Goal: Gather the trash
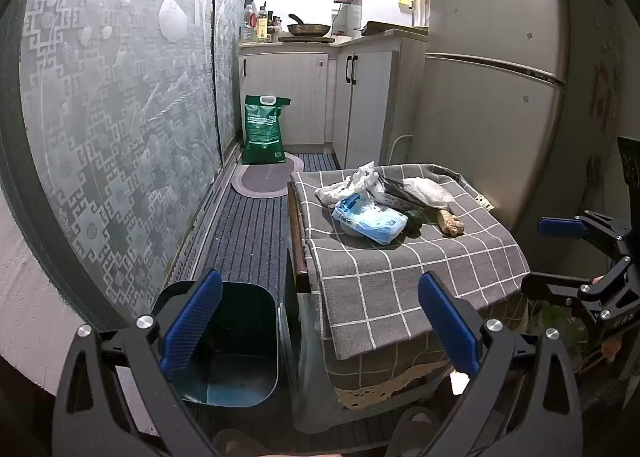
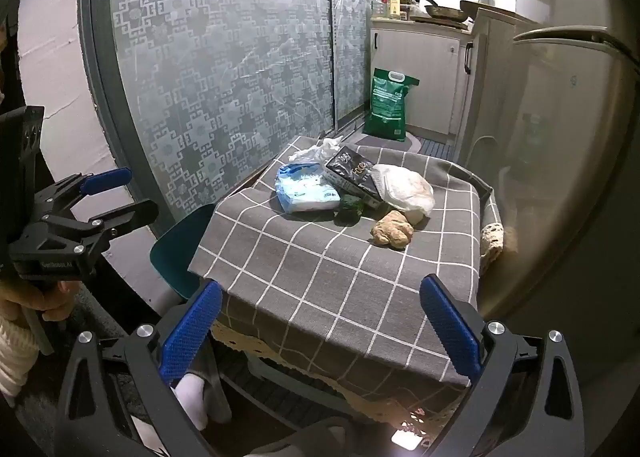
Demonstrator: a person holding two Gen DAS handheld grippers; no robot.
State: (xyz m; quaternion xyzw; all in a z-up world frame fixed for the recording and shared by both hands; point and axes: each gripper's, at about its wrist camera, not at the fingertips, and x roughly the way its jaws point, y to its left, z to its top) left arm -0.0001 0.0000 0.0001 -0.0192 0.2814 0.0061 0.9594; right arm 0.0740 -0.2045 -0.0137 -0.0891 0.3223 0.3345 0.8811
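Note:
A pile of trash lies at the far end of a small table under a grey checked cloth (image 2: 340,269): a blue-white plastic pack (image 2: 304,191), a black carton (image 2: 352,175), a white plastic bag (image 2: 406,187), white crumpled tissue (image 2: 316,151), a dark green lump (image 2: 352,211) and a brown crumpled wad (image 2: 392,233). The blue pack (image 1: 370,219) and brown wad (image 1: 450,221) also show in the left wrist view. A dark teal bin (image 1: 236,341) stands on the floor left of the table. My left gripper (image 1: 320,325) is open above the bin and table edge. My right gripper (image 2: 320,329) is open over the table's near edge.
A frosted patterned glass door (image 1: 120,129) runs along the left. A fridge (image 1: 492,69) stands right of the table. A green sack (image 1: 264,129) leans at the kitchen cabinets (image 1: 288,97) beyond. A striped mat (image 1: 244,233) covers the floor.

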